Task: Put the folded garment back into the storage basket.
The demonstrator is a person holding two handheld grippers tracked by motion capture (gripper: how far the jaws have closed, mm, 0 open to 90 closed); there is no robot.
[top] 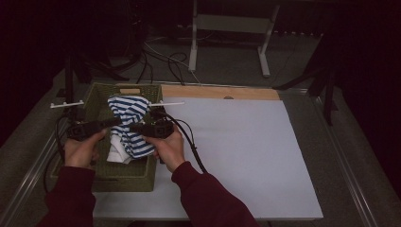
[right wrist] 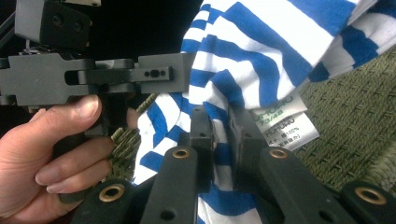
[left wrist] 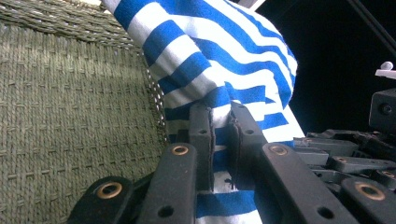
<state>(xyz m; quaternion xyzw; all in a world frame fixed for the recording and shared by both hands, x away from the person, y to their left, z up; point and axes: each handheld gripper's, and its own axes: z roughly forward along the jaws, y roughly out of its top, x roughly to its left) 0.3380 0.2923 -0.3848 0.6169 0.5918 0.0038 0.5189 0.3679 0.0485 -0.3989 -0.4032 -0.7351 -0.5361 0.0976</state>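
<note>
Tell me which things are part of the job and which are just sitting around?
Part of the job:
- striped shirt
- basket
- left tongs, shut on the shirt
- right tongs, shut on the shirt

Just sitting around:
- white sheet
- wooden board
- metal stand
- floor cables

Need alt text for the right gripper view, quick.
The right gripper is clamped on a blue-and-white striped garment with white care labels, above a green woven basket. At left, a hand holds the left gripper.
</note>
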